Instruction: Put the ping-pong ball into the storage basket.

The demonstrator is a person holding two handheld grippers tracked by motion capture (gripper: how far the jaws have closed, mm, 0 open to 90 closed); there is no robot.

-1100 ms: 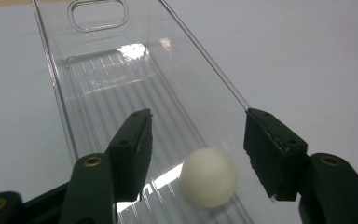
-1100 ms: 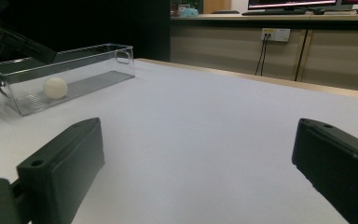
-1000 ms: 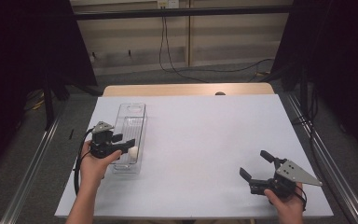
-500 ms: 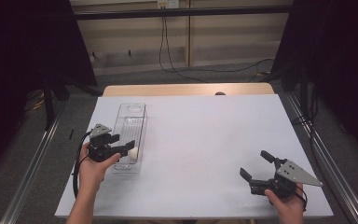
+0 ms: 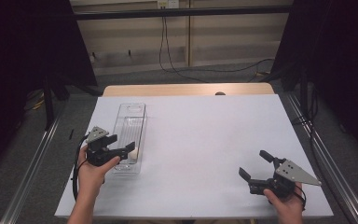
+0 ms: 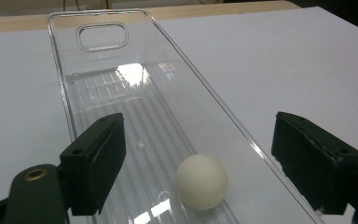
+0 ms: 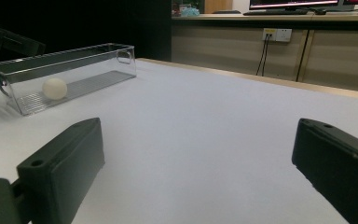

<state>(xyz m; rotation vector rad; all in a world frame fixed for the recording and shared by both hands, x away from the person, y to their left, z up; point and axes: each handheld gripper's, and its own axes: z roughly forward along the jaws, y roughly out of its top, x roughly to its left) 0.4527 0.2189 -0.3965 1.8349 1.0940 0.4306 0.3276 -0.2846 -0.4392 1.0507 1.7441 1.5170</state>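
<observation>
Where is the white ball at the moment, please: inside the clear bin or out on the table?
Inside. The white ball rests on the ribbed floor of the clear bin, near its end, untouched between the open left claw's jaws.

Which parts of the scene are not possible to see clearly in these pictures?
- Small white ball in the long clear plastic bin: high view, partly covered by the left gripper fingers.
- Bin's near end: left gripper view, cut off by the bottom edge.
- Right gripper fingers: right gripper view, tips cut off by the picture's edges.
- Items on the far counter: right gripper view, too small.
</observation>
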